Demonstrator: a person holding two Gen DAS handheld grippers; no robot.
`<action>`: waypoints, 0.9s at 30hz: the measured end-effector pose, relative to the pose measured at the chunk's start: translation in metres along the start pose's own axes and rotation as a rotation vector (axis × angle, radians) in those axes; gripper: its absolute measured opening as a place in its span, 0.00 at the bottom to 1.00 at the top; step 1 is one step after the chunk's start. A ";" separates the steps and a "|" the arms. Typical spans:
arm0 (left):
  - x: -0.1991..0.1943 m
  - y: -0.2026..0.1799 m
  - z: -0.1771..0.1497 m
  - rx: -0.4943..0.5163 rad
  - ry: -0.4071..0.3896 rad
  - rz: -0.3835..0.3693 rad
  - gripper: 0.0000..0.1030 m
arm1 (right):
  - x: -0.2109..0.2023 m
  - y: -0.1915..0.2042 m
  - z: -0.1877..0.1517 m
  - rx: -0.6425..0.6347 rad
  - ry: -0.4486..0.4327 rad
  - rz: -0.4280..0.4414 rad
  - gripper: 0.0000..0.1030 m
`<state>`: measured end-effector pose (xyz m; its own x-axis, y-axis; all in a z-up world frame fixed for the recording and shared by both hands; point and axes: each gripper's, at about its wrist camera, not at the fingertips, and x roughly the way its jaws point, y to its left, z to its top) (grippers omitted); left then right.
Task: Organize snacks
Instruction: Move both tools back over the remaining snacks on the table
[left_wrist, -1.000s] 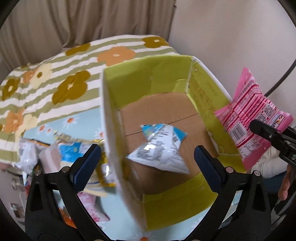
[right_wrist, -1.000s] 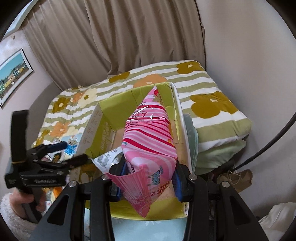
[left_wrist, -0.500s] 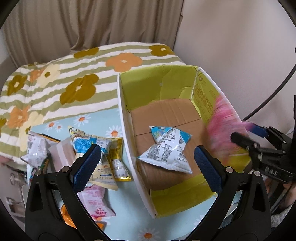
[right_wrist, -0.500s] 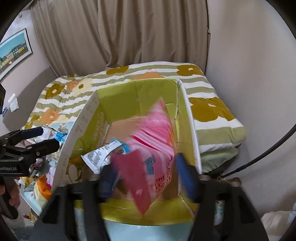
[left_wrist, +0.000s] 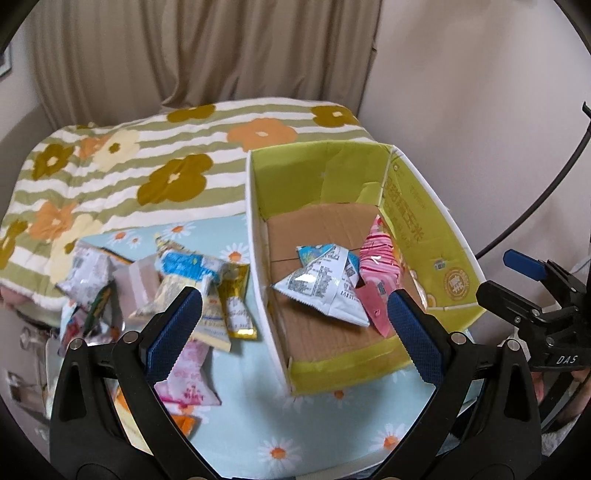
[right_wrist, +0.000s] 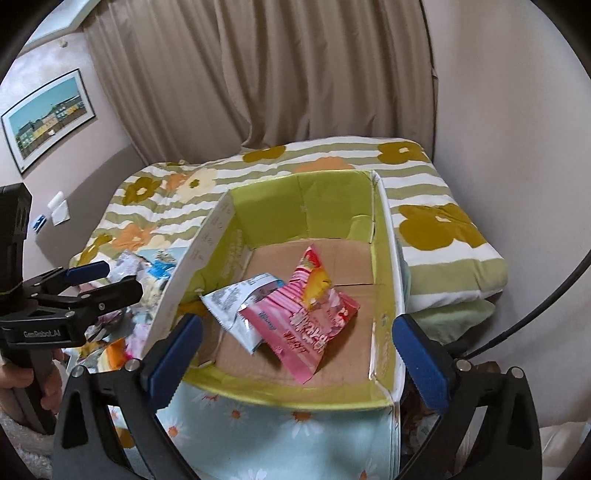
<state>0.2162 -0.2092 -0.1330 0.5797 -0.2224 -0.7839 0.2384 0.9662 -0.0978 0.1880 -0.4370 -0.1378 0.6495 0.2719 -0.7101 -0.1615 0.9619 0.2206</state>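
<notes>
A green cardboard box (left_wrist: 424, 206) (right_wrist: 266, 206) stands on the light blue daisy cloth. Inside it lie a pink striped snack bag (right_wrist: 306, 317) (left_wrist: 380, 273) and a white and blue packet (left_wrist: 325, 284) (right_wrist: 236, 299), the pink one partly over the white one. A pile of several snack packets (left_wrist: 177, 280) lies on the cloth left of the box. My left gripper (left_wrist: 291, 325) is open and empty above the box's near left corner. My right gripper (right_wrist: 295, 343) is open and empty above the box's near edge; it also shows in the left wrist view (left_wrist: 513, 284).
A striped flower blanket (left_wrist: 147, 166) covers the bed behind the box. Beige curtains (right_wrist: 258, 74) hang at the back and a wall (right_wrist: 517, 110) stands close on the right. A black cable (left_wrist: 546, 184) curves at the right. A framed picture (right_wrist: 48, 118) hangs at left.
My right gripper opened and let the pink bag drop into the box, then drew back. My left gripper pulled back and up, so the packet pile came into view.
</notes>
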 end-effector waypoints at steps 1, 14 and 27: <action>-0.003 0.001 -0.003 -0.007 -0.001 0.008 0.97 | -0.001 0.001 0.000 -0.006 0.000 0.010 0.99; -0.065 0.041 -0.039 -0.109 -0.038 0.171 0.97 | -0.013 0.053 0.008 -0.129 -0.049 0.177 0.99; -0.104 0.180 -0.091 -0.223 0.002 0.238 0.97 | 0.011 0.186 -0.006 -0.268 -0.008 0.286 0.99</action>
<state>0.1282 -0.0007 -0.1246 0.5974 0.0135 -0.8018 -0.0808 0.9958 -0.0435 0.1610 -0.2545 -0.1087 0.5561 0.5311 -0.6393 -0.5243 0.8210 0.2260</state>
